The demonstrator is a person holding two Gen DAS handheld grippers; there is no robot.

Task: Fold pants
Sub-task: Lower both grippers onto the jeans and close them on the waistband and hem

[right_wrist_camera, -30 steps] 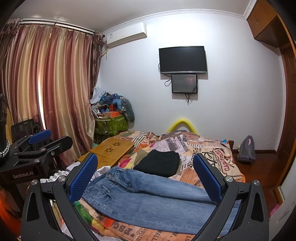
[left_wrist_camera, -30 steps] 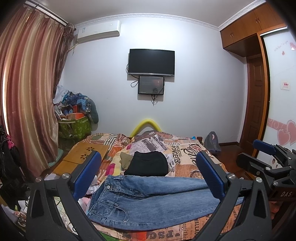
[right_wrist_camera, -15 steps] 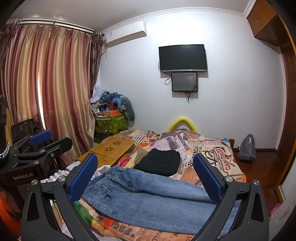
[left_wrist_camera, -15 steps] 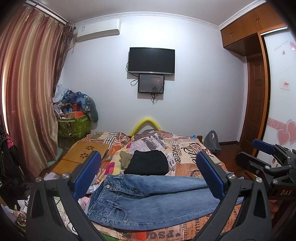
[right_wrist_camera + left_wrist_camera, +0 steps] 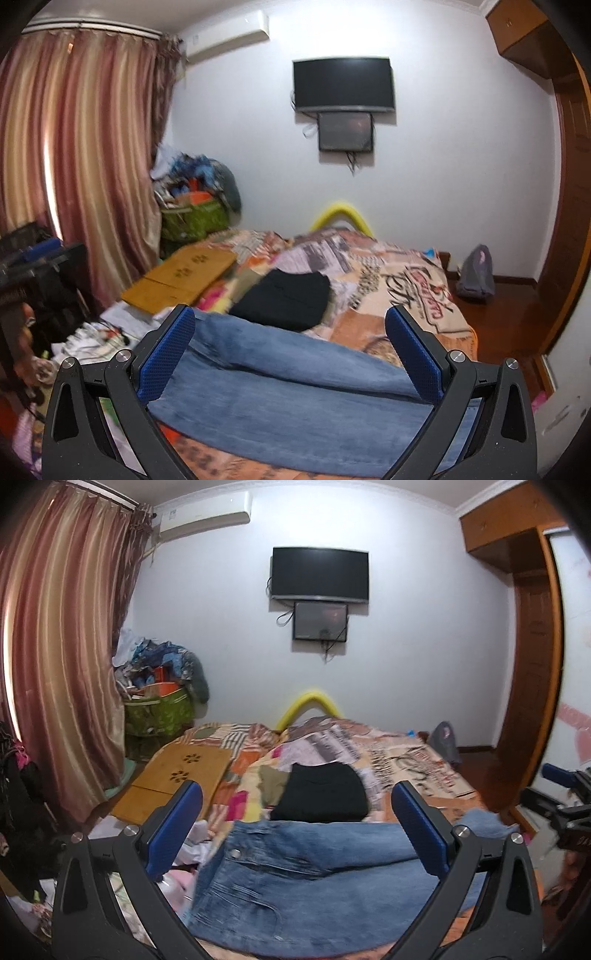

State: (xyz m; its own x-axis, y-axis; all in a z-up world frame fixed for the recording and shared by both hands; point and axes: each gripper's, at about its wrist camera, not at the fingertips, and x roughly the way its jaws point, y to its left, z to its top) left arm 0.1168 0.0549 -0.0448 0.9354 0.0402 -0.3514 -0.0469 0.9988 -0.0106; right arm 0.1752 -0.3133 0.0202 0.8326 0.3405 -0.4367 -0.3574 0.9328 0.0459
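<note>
Soft, even indoor light fills both views, brightest on the white wall [image 5: 406, 646] — daylight glows through the striped curtain [image 5: 74, 147] along the left edge. Fisheye distortion bows the curtain and the wardrobe [image 5: 532, 664] inward, and dark vignetting rounds every corner. Motion blur smears the jeans [image 5: 295, 398] and the patterned bedspread [image 5: 406, 291], more strongly in the right wrist view. Shadows stay faint.

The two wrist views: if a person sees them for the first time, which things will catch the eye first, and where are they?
First come the blue jeans, spread across the near end of the bed's patchwork cover, below the open left gripper and open right gripper. Just behind the jeans lies a folded black garment. On the far wall hangs a dark television, with striped curtains at the left.
</note>
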